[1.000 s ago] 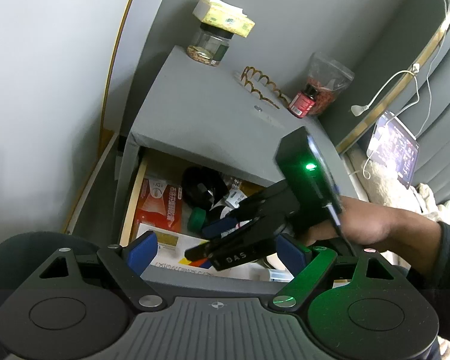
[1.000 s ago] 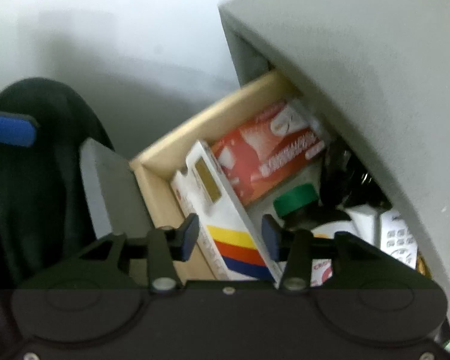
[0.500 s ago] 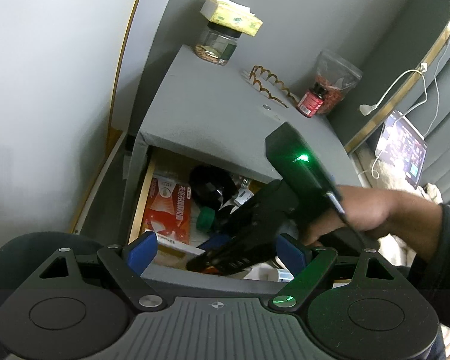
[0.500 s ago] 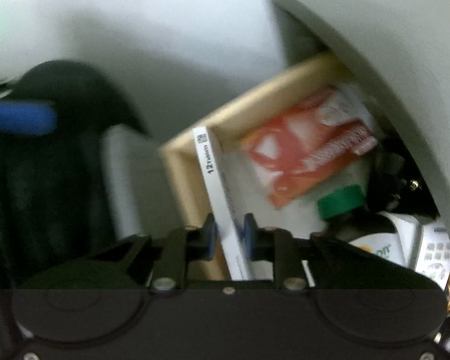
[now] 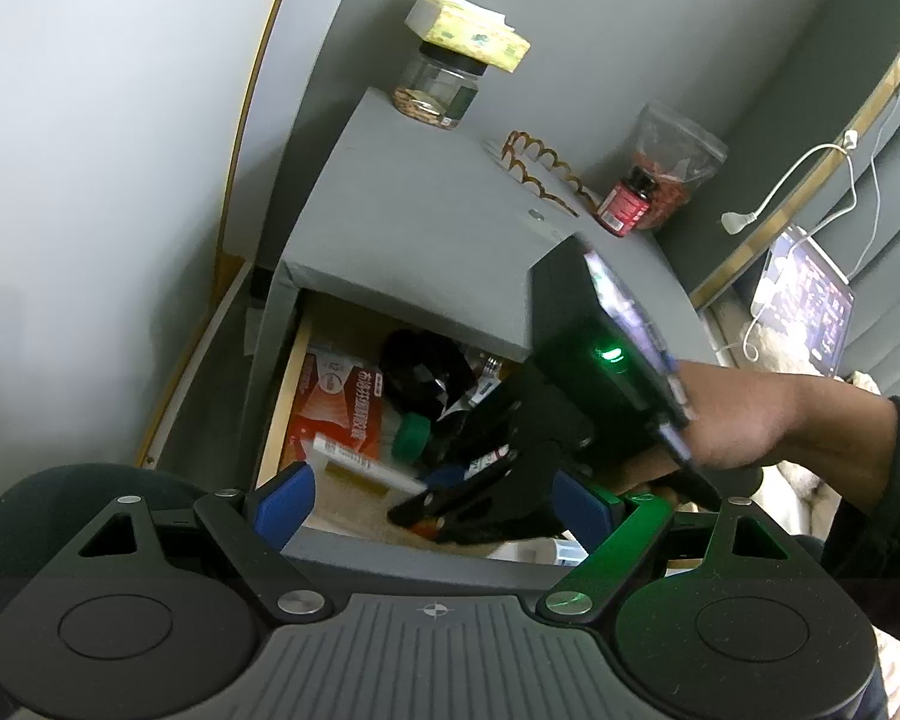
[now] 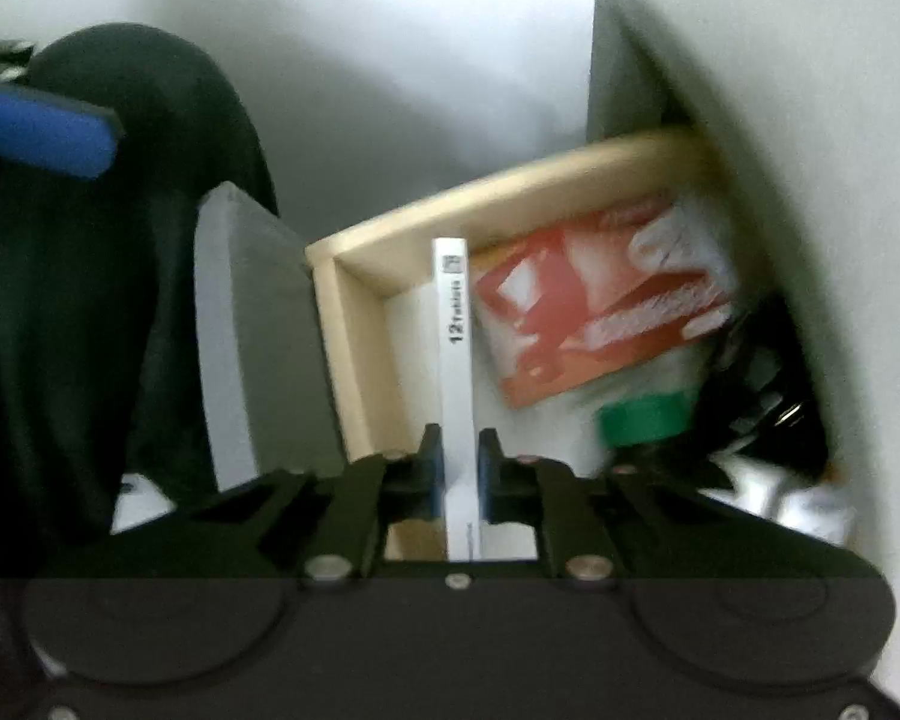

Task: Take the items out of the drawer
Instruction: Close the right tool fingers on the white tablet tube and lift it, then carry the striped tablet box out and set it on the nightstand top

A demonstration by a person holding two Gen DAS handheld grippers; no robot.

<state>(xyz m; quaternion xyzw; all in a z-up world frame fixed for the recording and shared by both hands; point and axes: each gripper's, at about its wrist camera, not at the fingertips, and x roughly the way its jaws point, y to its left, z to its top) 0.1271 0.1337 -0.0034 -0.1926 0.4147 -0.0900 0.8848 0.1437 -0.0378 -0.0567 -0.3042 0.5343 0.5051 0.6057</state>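
The wooden drawer (image 6: pixel 354 324) of a grey nightstand (image 5: pixel 426 222) stands open. My right gripper (image 6: pixel 459 468) is shut on a flat white tablet box (image 6: pixel 457 360), held edge-up above the drawer's front left corner; the box also shows in the left wrist view (image 5: pixel 360 462). A red and white box (image 6: pixel 600 312), a green-capped bottle (image 6: pixel 642 420) and dark items lie in the drawer. My left gripper (image 5: pixel 432 507) is open and empty, just in front of the drawer front (image 5: pixel 390 546), with the right gripper (image 5: pixel 450 510) beyond it.
On the nightstand top stand a glass jar (image 5: pixel 438 90) with a yellow tissue pack on it, a brown hair clip (image 5: pixel 540 168), a red bottle (image 5: pixel 627 204) and a snack bag. A bed headboard, white cable and tablet (image 5: pixel 804 300) are at the right. A wall is on the left.
My right gripper closed on the white tablet box, turned it on edge and lifted it up out of the drawer. The left gripper stayed open and shifted only slightly.
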